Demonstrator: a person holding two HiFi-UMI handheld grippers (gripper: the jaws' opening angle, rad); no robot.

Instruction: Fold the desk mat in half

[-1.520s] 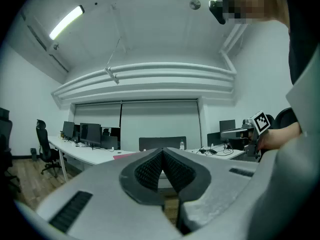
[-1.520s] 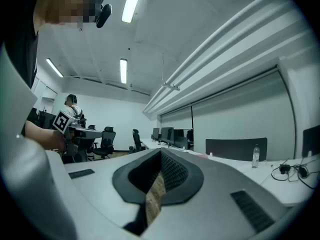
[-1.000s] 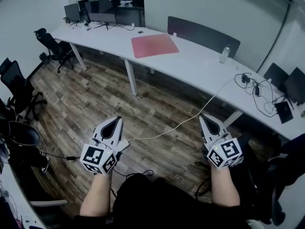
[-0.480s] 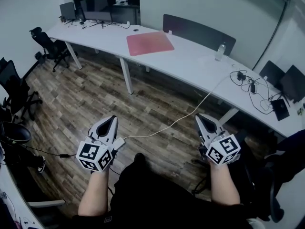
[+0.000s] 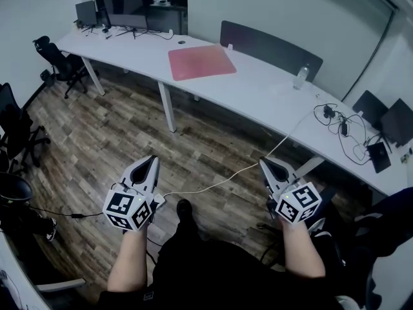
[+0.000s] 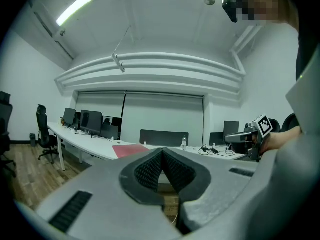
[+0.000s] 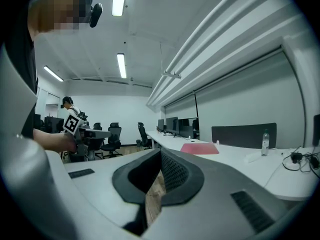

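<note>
The pink desk mat (image 5: 201, 62) lies flat on the long white desk (image 5: 271, 95) far ahead of me; it also shows small as the mat (image 6: 130, 150) in the left gripper view and the mat (image 7: 200, 148) in the right gripper view. My left gripper (image 5: 153, 162) is held low over the wooden floor, shut and empty. My right gripper (image 5: 264, 165) hangs at the same height, shut with nothing in it. Both are well short of the desk.
A clear bottle (image 5: 301, 76) stands on the desk right of the mat. Cables and a power strip (image 5: 339, 124) lie at the desk's right end, monitors (image 5: 122, 19) at its far left. Office chairs (image 5: 58, 60) stand left. A white cable (image 5: 219, 181) runs across the floor.
The view has moved forward toward the desk; both grippers sit slightly lower in the head view and stay shut.
</note>
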